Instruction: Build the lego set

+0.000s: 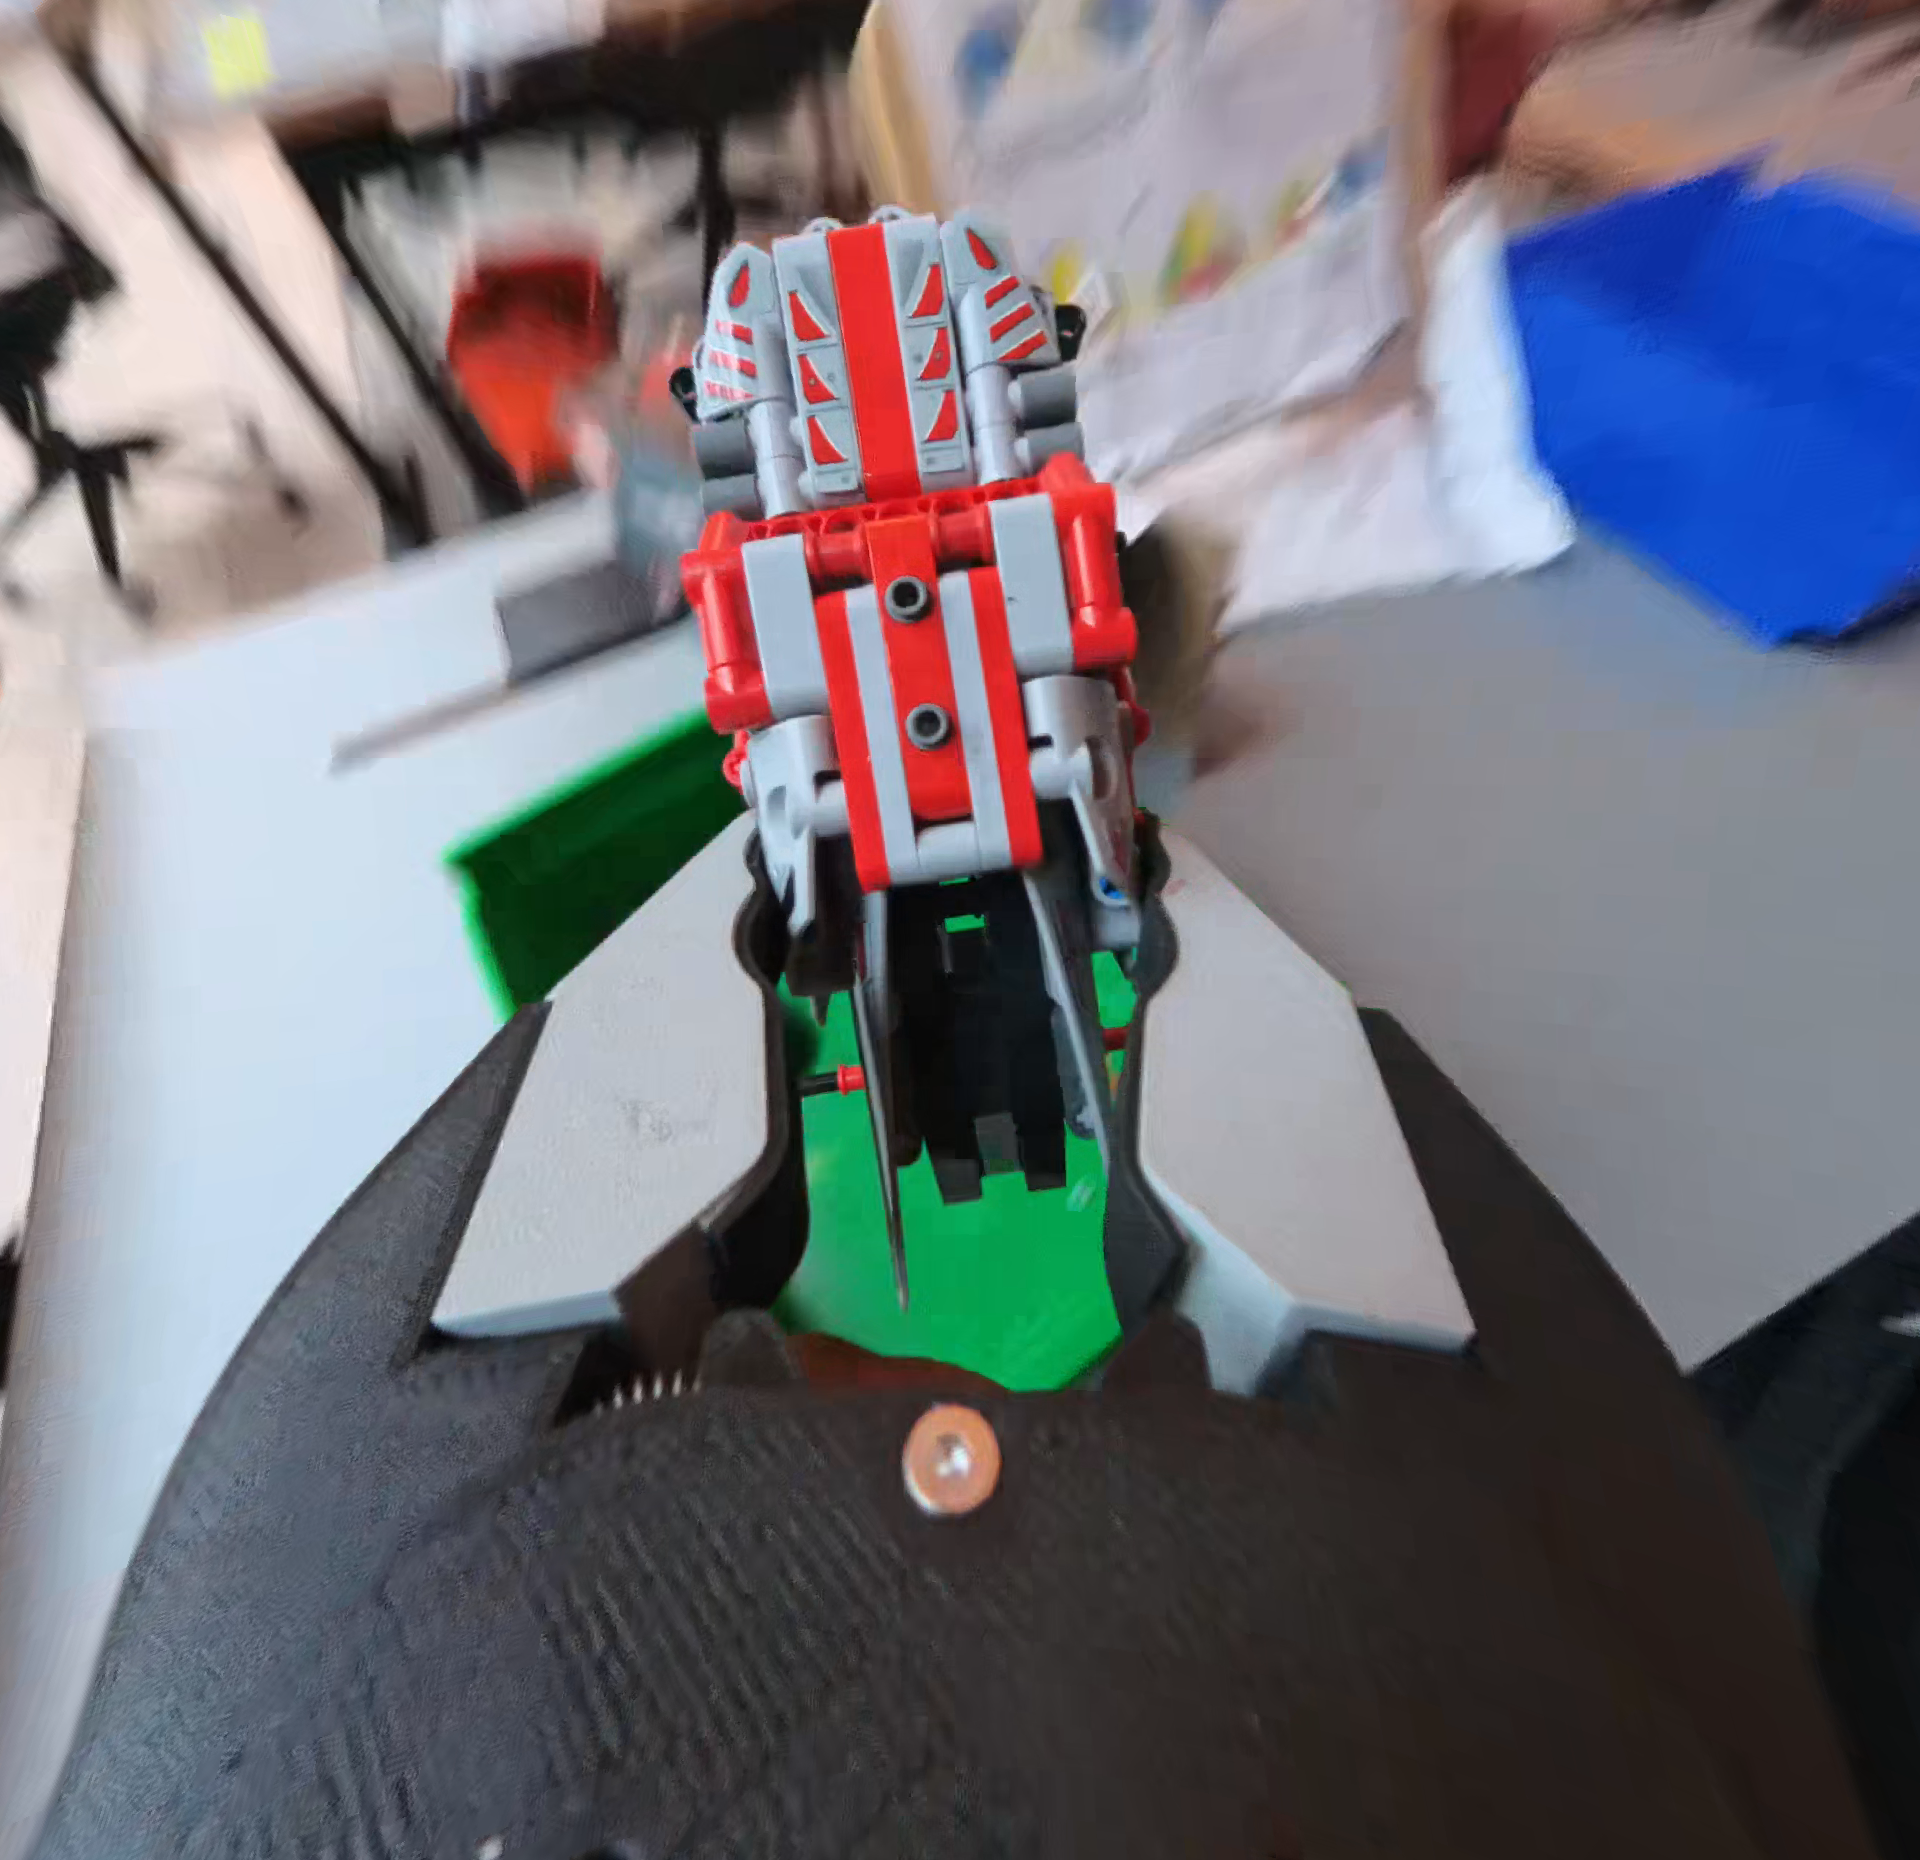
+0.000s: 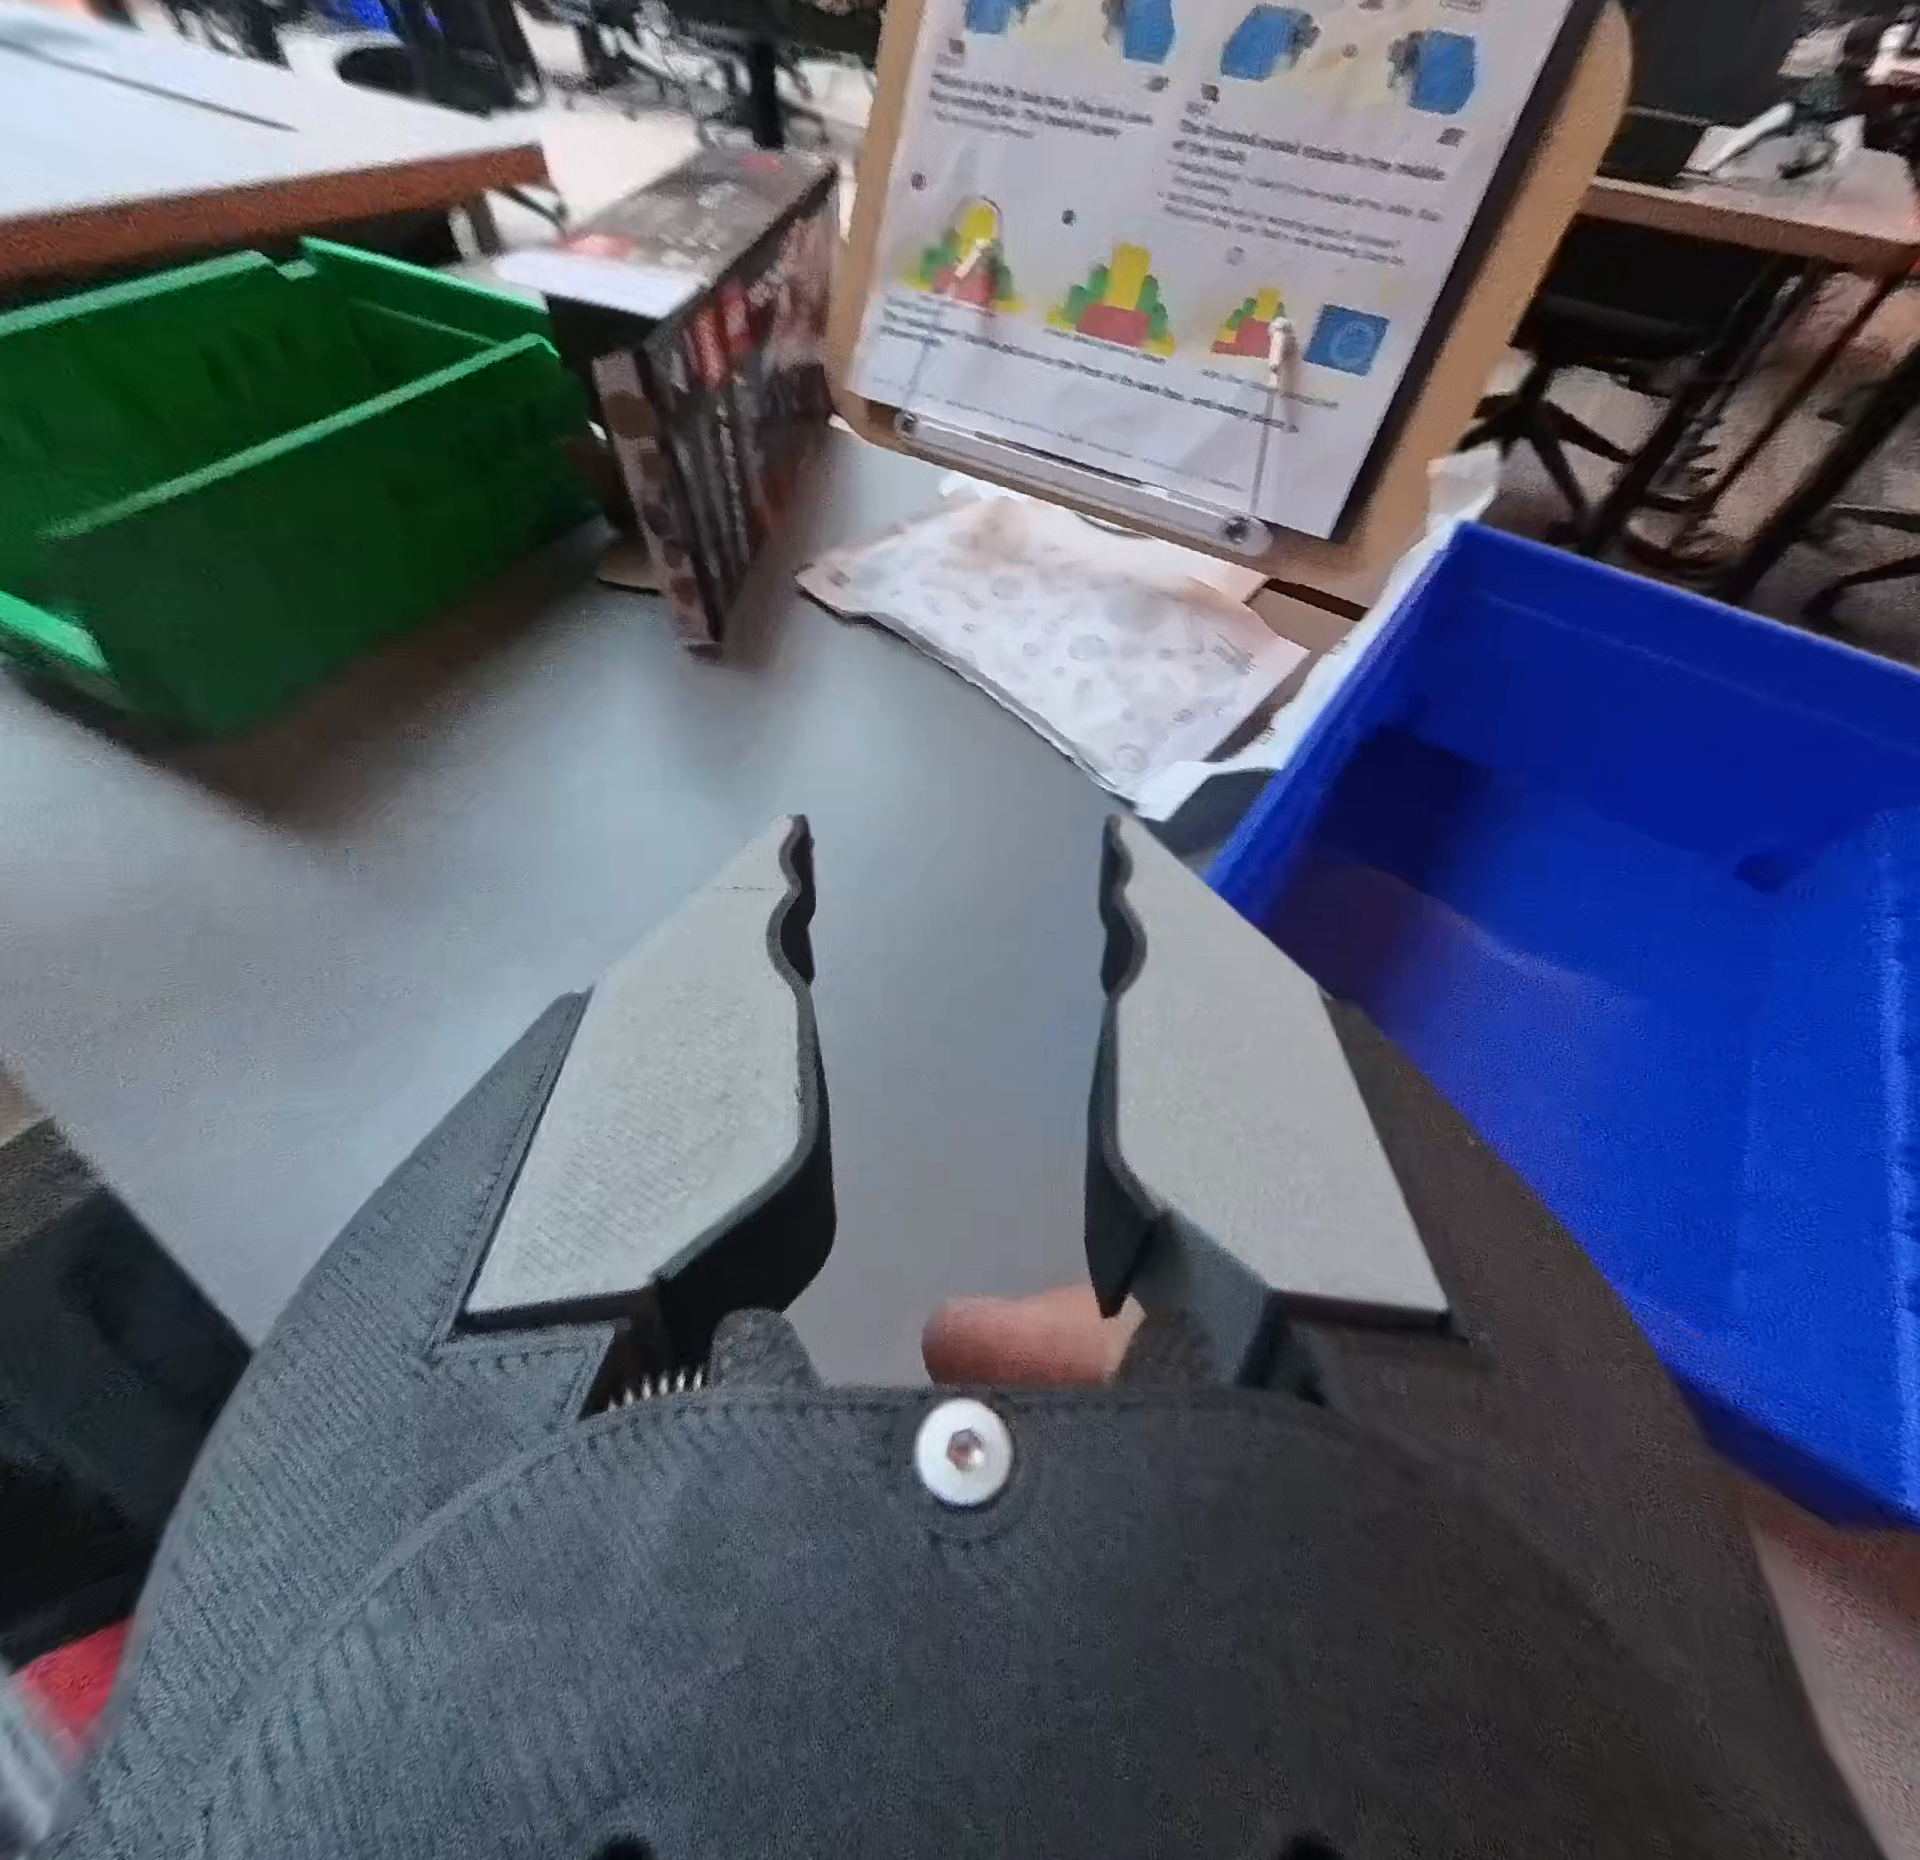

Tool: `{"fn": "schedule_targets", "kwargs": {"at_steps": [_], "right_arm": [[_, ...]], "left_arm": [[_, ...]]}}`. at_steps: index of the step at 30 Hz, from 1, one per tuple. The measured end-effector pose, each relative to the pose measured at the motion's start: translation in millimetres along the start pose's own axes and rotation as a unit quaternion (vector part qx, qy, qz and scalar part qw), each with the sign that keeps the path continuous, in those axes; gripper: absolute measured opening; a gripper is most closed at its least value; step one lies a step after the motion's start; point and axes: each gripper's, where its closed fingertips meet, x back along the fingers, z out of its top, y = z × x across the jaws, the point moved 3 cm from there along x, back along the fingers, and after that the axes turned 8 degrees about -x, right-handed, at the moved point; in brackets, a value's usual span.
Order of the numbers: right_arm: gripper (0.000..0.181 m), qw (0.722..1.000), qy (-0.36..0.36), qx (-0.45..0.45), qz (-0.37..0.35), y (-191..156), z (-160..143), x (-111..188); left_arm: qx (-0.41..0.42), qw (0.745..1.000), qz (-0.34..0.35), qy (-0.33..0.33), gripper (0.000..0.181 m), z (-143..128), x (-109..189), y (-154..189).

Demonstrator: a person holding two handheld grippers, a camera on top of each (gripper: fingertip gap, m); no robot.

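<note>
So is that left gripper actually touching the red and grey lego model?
Touching. The left wrist view shows the left gripper closed on the lego model, fingers pressed against both sides.

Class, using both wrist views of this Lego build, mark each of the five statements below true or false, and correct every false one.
1. The left gripper is shut on the red and grey Lego model. True.
2. The right gripper holds a Lego brick. False: its jaws stand apart with nothing between them.
3. The green bin is to the left of the blue bin in the right wrist view. True.
4. The instruction sheet lies flat inside the blue bin. False: it stands propped on a wooden stand behind the bin.
5. The Lego model is yellow and blue. False: it is red and grey, with black parts underneath.
</note>
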Motion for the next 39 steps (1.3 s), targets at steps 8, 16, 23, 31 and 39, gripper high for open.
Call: {"fn": "schedule_targets", "kwargs": {"at_steps": [8,16,23,31,39], "right_arm": [[0.059,0.959,0.073,-0.108,0.251,-62.0,34.4,19.3],[0.010,0.958,0.027,-0.148,0.242,-21.3,-11.6,-2.1],[0.032,0.980,-0.031,-0.072,0.181,-2.9,-36.6,-8.9],[0.031,0.971,-0.041,0.074,0.223,-50.8,-55.3,-13.3],[0.034,0.958,-0.055,0.210,0.188,-76.5,-73.7,-17.4]], "left_arm": [[-0.092,0.935,-0.252,0.234,0.066,57.0,-57.1,278.5],[-0.354,0.892,-0.145,0.241,0.067,-15.9,-145.6,341.4],[-0.599,0.773,0.077,0.193,0.066,-36.3,-182.5,327.6],[-0.615,0.742,0.121,0.237,0.066,-28.0,-169.1,335.5],[-0.576,0.795,0.122,0.148,0.065,-37.9,-192.8,308.0]]}}
